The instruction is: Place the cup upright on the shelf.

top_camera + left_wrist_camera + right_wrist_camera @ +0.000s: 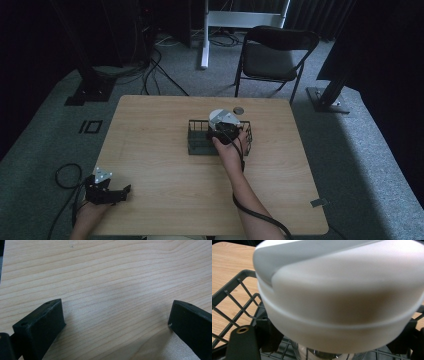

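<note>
The right gripper grips a white lidded container over the wire basket, its jaws clenched low on it. The left gripper, jaws released, rests well apart at the bench edge.

A square light-wood table stood on grey carpet, bearing a dark wire basket and a small round grey disc.
</note>
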`<state>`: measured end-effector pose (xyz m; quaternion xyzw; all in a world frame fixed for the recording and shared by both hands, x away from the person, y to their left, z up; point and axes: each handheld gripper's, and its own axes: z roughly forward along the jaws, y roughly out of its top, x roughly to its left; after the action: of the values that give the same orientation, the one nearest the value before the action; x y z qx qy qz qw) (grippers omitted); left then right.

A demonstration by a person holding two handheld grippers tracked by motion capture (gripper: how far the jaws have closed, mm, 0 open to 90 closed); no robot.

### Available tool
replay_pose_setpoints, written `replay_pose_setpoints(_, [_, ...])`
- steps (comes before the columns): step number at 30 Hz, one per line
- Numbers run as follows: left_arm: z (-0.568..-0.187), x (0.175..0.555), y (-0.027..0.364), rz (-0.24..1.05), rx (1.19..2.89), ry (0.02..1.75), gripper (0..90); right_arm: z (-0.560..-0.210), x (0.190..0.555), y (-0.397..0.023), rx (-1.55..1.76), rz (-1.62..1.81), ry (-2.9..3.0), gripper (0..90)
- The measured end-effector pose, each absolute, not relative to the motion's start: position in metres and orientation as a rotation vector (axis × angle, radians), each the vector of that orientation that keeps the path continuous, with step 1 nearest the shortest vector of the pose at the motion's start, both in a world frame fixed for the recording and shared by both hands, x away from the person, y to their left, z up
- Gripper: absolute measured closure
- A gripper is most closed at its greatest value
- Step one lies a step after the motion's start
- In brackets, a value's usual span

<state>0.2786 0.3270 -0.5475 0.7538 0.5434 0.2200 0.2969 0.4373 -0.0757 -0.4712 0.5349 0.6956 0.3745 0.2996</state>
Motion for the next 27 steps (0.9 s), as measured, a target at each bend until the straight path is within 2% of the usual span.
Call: replay_pose_setpoints(27, [-0.548,0.279,0.327,0.585,2.004,1.445,0.6,-0.482,0.421,-0.087,1.368,1.092,1.818,18.0])
